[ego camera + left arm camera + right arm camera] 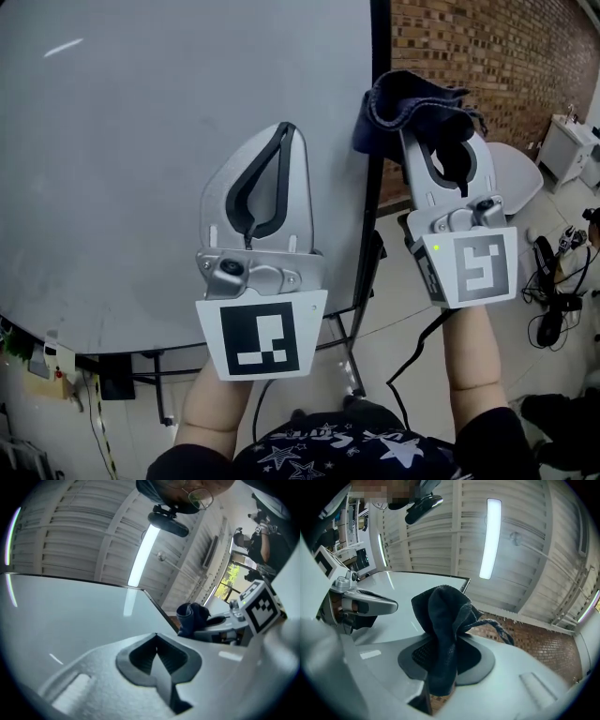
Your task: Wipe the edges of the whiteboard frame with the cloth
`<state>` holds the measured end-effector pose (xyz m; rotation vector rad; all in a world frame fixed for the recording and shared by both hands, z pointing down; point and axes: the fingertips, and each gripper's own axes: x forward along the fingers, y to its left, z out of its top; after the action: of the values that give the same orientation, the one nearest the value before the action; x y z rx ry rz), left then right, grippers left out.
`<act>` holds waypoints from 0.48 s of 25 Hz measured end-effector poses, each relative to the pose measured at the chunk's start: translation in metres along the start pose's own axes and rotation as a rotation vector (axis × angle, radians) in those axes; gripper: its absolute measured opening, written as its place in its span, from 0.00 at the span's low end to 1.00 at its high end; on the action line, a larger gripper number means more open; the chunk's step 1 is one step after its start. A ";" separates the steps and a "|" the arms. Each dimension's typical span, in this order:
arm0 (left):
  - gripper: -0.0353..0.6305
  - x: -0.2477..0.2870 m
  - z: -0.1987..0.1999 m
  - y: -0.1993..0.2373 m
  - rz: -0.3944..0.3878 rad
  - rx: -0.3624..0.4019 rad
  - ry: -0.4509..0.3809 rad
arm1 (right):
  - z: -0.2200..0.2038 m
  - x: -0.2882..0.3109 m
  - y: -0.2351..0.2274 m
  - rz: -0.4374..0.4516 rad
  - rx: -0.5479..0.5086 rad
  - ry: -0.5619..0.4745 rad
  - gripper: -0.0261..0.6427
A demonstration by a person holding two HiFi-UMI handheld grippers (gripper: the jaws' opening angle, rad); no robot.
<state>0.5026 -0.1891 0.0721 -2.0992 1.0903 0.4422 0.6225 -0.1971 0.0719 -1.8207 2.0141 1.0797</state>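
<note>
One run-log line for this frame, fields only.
left gripper: shut, empty, over whiteboard | right gripper: shut on cloth | cloth: bunched beside frame right edge | contact: cannot tell

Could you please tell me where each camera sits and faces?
Head view: on the head, down at the grey whiteboard; forearms, left gripper, right gripper show.
Left gripper view: along its shut empty jaws, over the board.
Right gripper view: along its jaws clamping the dark blue cloth.
Shared: all show board and cloth.
</note>
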 end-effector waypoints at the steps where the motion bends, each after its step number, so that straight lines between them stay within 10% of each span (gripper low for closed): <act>1: 0.06 -0.004 -0.004 -0.002 0.007 -0.006 0.002 | -0.004 -0.004 0.003 0.005 0.008 0.008 0.16; 12: 0.06 -0.049 -0.054 -0.028 0.076 -0.046 -0.006 | -0.056 -0.047 0.041 -0.022 0.050 0.009 0.16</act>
<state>0.4951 -0.1899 0.1502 -2.0998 1.1691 0.5144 0.6106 -0.1983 0.1546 -1.8217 2.0033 1.0074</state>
